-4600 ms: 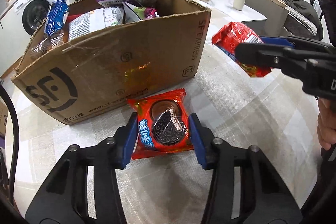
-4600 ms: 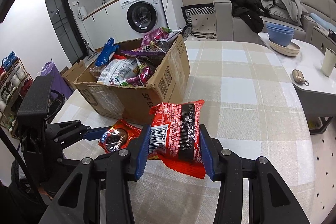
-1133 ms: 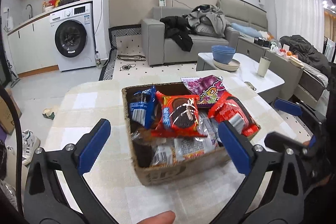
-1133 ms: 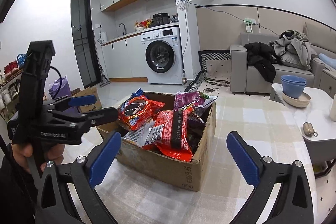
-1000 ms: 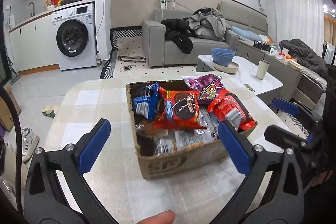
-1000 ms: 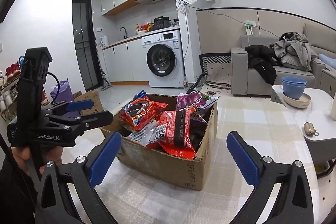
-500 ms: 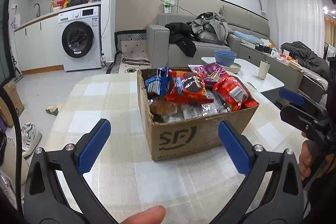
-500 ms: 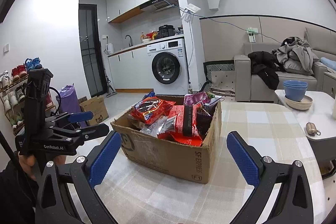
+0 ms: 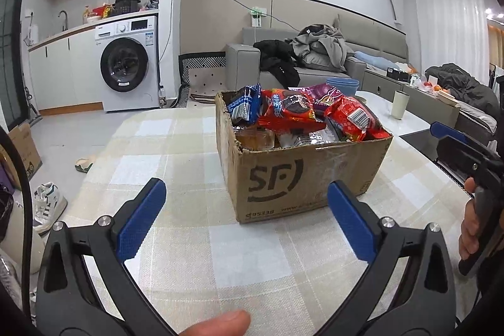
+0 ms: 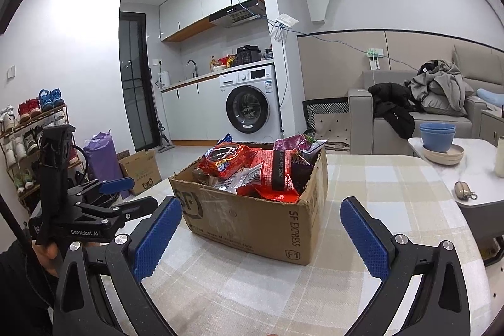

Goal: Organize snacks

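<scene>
Left tool (image 9: 242,211) and right tool (image 10: 260,229) spread wide, empty, cardboard box (image 9: 302,175) apparently heaped with snacks (image 9: 291,112)

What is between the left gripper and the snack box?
Nothing but bare checked tablecloth, seen in the left wrist view between the left gripper and the box.

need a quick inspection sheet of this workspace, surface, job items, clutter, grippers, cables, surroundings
Surface: checked beige tablecloth covering the table, bare around the box.
Job's things: brown SF cardboard box heaped with snacks; red cookie packet and red barcode packet on top.
Clutter: nothing seen on the cloth.
Grippers: left gripper and right gripper both open, empty, short of the box.
Cables: black cable at the left gripper's handle; wall wire to a socket.
Surroundings: white washing machine, grey sofa with clothes, blue bowls on a side table.
</scene>
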The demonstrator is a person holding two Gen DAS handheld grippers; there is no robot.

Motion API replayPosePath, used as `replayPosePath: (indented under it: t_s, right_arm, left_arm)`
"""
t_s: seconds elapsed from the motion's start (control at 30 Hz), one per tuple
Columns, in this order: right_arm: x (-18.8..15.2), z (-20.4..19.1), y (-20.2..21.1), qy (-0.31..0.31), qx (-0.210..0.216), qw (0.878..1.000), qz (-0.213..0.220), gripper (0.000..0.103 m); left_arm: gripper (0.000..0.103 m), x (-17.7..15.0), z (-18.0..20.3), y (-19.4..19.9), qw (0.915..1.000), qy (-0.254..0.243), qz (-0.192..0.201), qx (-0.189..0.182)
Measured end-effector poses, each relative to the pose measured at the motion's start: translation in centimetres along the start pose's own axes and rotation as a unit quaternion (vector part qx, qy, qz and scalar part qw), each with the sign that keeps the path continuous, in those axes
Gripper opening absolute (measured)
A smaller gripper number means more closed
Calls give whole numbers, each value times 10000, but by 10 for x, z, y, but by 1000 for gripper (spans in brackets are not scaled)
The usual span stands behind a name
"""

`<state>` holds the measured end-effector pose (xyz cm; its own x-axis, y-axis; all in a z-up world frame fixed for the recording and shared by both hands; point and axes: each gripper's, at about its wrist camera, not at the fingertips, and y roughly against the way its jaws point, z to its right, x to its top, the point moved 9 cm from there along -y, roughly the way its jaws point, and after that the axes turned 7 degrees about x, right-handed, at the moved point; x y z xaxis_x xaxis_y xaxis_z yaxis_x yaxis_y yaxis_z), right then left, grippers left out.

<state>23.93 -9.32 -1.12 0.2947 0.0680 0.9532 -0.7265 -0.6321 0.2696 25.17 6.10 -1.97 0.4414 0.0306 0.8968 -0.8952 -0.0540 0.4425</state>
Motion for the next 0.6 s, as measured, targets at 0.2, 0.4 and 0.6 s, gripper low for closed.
replayPosePath:
  t_s: [0.2, 0.4, 0.6]
  right_arm:
    - [-6, 0, 3, 14, -48, 10000, 52, 103]
    - [-12, 1, 3, 44, -131, 9999, 57, 103]
    - [-14, 2, 2, 38, -145, 9999, 29, 103]
  left_arm:
    - [102, -8, -6, 1, 9999, 77, 83, 83]
    - [102, -11, -12, -1, 9996, 211, 78, 142]
    - [102, -13, -18, -2, 9993, 311, 93, 193]
